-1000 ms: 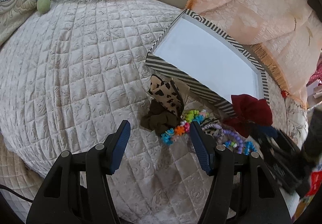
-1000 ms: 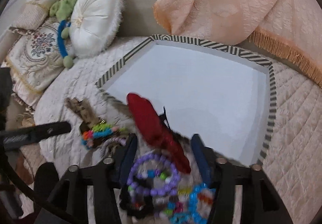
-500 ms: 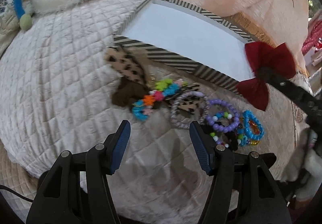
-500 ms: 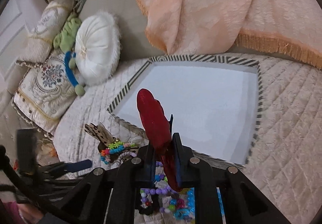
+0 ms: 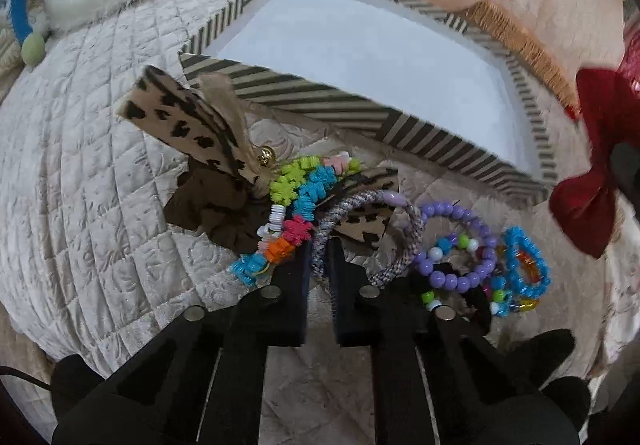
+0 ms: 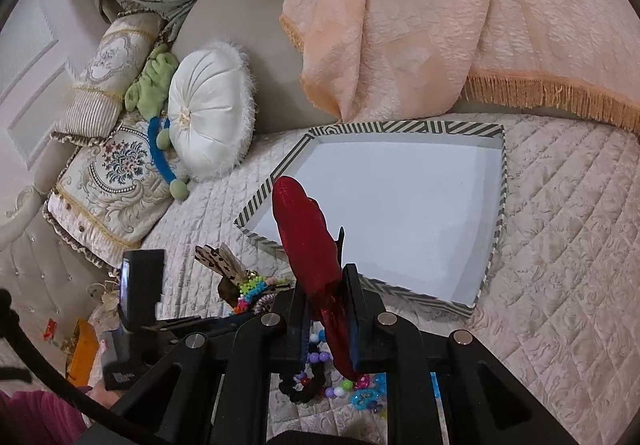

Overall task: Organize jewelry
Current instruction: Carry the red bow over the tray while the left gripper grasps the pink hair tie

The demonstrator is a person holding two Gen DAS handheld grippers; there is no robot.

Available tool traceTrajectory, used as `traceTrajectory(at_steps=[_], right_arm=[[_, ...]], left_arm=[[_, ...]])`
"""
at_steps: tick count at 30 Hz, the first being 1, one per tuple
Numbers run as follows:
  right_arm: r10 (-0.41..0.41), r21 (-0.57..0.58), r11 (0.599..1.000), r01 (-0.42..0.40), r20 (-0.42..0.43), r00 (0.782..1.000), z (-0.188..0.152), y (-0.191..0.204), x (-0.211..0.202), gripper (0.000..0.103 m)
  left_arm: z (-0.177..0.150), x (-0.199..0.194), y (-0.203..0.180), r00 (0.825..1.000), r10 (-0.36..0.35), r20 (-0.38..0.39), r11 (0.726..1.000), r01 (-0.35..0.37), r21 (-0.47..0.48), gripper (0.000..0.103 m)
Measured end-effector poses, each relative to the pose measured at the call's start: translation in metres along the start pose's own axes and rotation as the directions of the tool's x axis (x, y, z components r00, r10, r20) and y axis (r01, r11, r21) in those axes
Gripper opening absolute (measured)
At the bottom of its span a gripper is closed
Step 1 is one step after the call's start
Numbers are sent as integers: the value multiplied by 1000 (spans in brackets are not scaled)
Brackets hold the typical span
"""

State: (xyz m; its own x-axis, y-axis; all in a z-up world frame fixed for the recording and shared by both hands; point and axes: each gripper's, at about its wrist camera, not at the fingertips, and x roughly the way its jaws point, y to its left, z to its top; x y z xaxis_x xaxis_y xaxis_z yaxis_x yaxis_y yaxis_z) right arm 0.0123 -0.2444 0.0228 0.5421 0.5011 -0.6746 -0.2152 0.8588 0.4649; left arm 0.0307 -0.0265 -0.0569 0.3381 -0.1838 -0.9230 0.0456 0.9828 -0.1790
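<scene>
Quilted bedspread [image 5: 100,185] carries a striped tray [image 5: 320,101], empty, with the jewelry heaped just in front of it. Left gripper [image 5: 319,265] is clenched on the woven hair tie [image 5: 400,261]; right gripper [image 6: 326,293] grips the red bow [image 6: 304,241], raised above the tray's near rim. Recommendation: carry each piece well inside the tray before releasing, and lift the tie slowly, since the multicoloured bracelet [image 5: 296,205] touches it and may snag.

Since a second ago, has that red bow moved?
Yes. The red bow, clamped in the right hand-held gripper, has risen off the bead pile and now hangs over the striped tray's near edge.
</scene>
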Motion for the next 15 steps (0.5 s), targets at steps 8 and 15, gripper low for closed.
traceTrajectory(at_steps=[8,15], right_arm=[[3,13,1000,-3,23,1000,2,-1,-12,14],[-27,24,999,26,37,999,10,-1,-15,14]], left_arm=[[1,-50,4,995,-71,69,997,69,22,6],[16,-76,1,991,-56,117,998,55,17,6]])
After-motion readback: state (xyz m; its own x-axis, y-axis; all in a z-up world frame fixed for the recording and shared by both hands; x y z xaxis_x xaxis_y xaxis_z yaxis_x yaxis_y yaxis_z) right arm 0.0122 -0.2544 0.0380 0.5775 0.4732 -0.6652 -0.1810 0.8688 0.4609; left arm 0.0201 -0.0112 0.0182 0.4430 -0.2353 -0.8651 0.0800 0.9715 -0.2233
